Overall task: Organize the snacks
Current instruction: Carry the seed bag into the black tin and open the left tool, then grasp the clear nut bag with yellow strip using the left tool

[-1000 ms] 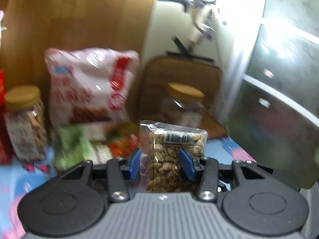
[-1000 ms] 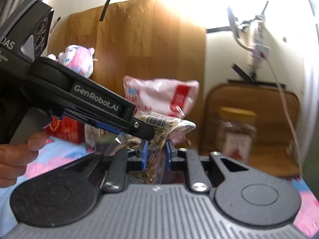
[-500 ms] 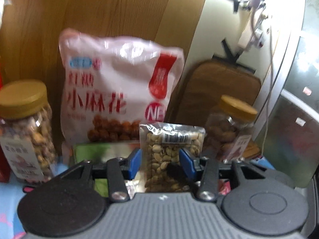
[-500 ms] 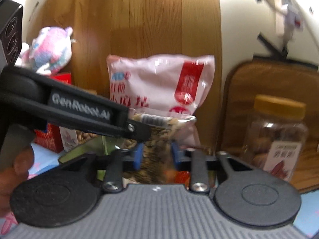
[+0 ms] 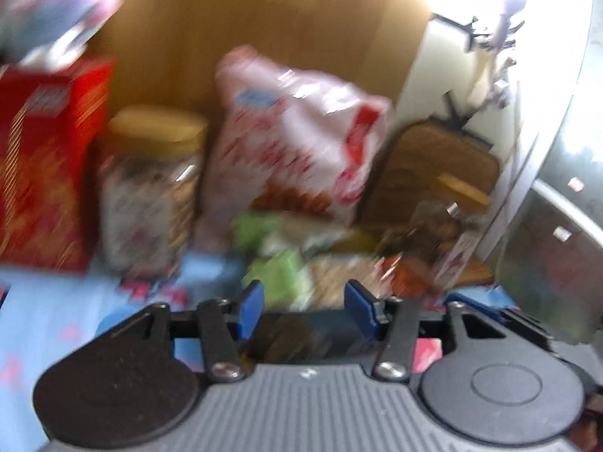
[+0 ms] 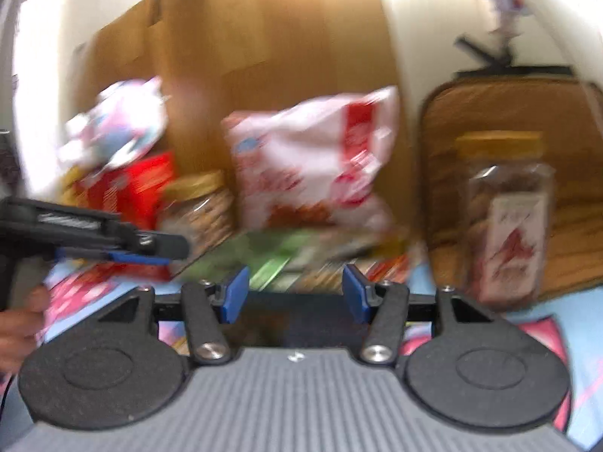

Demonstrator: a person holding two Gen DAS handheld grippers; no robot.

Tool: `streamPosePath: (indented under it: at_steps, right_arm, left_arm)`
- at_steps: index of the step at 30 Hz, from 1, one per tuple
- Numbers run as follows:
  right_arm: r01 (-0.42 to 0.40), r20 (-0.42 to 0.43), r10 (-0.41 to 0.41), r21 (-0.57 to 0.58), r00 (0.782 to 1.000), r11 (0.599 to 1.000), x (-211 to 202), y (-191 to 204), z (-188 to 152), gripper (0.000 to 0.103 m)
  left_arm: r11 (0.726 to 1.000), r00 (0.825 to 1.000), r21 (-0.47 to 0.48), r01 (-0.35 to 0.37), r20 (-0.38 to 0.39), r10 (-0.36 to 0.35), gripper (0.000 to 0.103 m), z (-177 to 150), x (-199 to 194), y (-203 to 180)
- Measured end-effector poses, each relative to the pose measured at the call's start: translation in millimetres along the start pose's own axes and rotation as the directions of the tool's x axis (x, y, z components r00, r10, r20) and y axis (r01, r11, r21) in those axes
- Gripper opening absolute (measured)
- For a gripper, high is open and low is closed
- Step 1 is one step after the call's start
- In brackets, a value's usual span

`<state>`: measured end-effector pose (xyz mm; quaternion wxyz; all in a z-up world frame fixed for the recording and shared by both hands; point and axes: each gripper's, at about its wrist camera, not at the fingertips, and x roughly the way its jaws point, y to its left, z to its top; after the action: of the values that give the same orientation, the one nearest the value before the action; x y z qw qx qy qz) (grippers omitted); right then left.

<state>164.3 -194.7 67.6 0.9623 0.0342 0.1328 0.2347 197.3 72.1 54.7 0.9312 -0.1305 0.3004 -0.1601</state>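
Both views are motion-blurred. My left gripper (image 5: 303,307) is open and empty; the clear peanut packet (image 5: 339,275) seems to lie on the snack pile just beyond its fingertips. My right gripper (image 6: 296,295) is open and empty, facing the same pile (image 6: 301,260). The left gripper also shows in the right wrist view (image 6: 124,246), at the left. Behind the pile stand a pink-white snack bag (image 5: 301,143) (image 6: 312,165), a nut jar with a yellow lid (image 5: 150,188) (image 6: 199,207) and a red box (image 5: 45,165) (image 6: 132,184).
A second jar (image 6: 508,218) (image 5: 448,218) stands at the right on a brown wooden board (image 6: 573,188). A plush toy (image 6: 117,128) sits on the red box. A wooden panel (image 6: 264,56) backs the snacks. The table has a blue-pink cloth (image 5: 45,324).
Both grippers opened and let go of the peanut packet, which now lies on the pile. Both have pulled back and lower, and the left view swung left.
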Motion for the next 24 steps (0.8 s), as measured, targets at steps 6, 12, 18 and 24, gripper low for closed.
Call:
streamPosePath:
  at_steps: [6,12,18,24]
  right_arm:
    - [-0.094,-0.238,0.057,-0.149,0.970,0.984,37,40,-33,0.071]
    - [-0.082,-0.282,0.034,-0.159,0.959,0.984,59,51,-35,0.073]
    - [-0.085,-0.332,0.041,-0.120,0.942,0.989,69,50,-38,0.073]
    - [-0.100,-0.335,0.027,-0.203,0.942,0.974,69,64,-41,0.069]
  left_arm:
    - [0.982,0.991,-0.188,-0.016,-0.137,-0.010,0.051,-40,17,44]
    - [0.986,0.989,-0.166,0.011,-0.146,-0.036,0.051,-42,31,37]
    - [0.995,0.993,-0.101,-0.017,-0.121,0.004,0.051,-49,35,26]
    - [0.997,0.993,-0.030,-0.076,-0.094,0.073,0.053,-55,34,12]
